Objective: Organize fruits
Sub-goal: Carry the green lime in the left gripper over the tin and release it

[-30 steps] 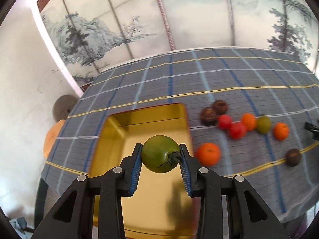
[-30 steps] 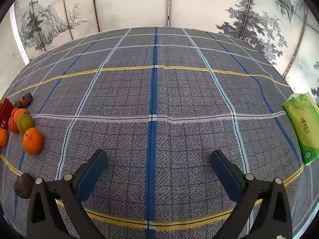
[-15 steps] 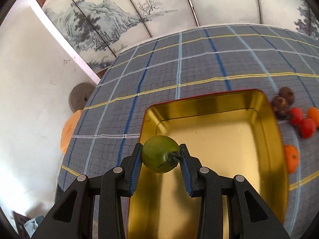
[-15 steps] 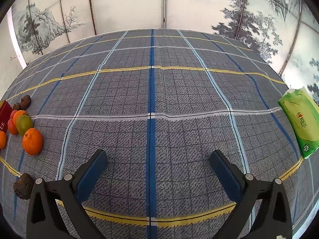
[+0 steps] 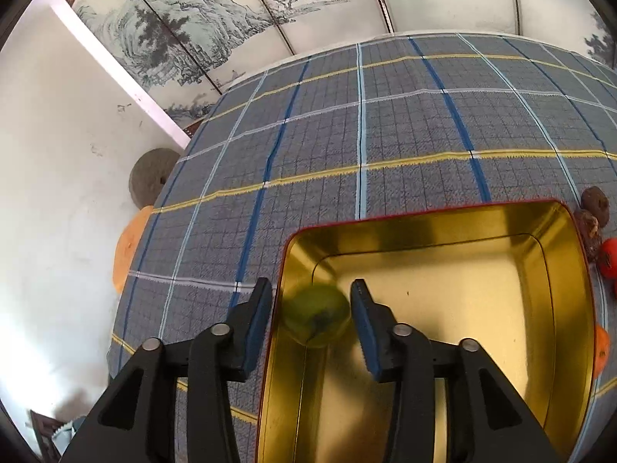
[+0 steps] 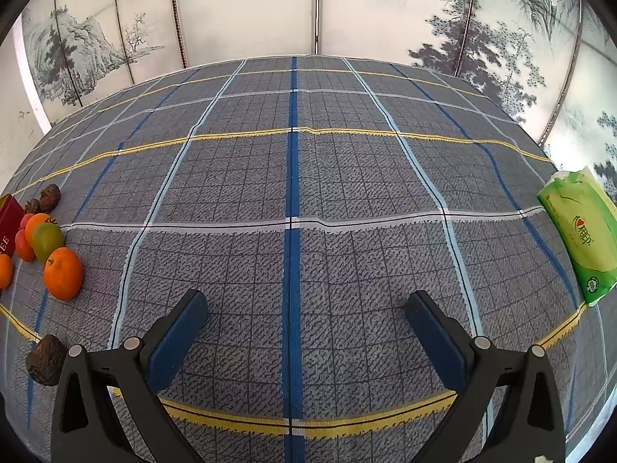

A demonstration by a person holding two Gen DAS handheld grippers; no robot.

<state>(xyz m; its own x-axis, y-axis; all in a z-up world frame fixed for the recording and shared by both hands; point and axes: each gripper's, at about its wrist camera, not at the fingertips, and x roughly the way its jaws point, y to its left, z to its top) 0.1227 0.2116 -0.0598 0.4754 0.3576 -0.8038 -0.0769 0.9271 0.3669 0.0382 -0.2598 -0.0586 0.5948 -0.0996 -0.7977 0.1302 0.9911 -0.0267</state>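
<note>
In the left wrist view my left gripper [image 5: 310, 305] is open above the left edge of a gold tin tray [image 5: 555, 281] with a red rim. A green fruit [image 5: 317, 318], blurred by motion, is free between the spread fingers over the tray's left side. Beside the tray's right edge lie dark brown fruits [image 5: 595, 202], a red fruit [image 5: 609, 256] and an orange [image 5: 601, 347]. In the right wrist view my right gripper [image 6: 306, 332] is open and empty over bare cloth. Far left there lie an orange [image 6: 63, 274], a green fruit [image 6: 47, 240], red fruits [image 6: 24, 246] and a brown fruit [image 6: 46, 359].
The table has a grey-blue plaid cloth [image 6: 293, 177]. A green tissue pack [image 6: 582, 231] lies at its right edge. The tray's red side [image 6: 8, 218] shows at the far left of the right wrist view. A round stone [image 5: 148, 183] sits against the white wall, left of the table.
My left gripper has opened and let go of the green fruit, which is dropping into the tray. The left view has shifted further left over the tray. My right gripper has stayed still.
</note>
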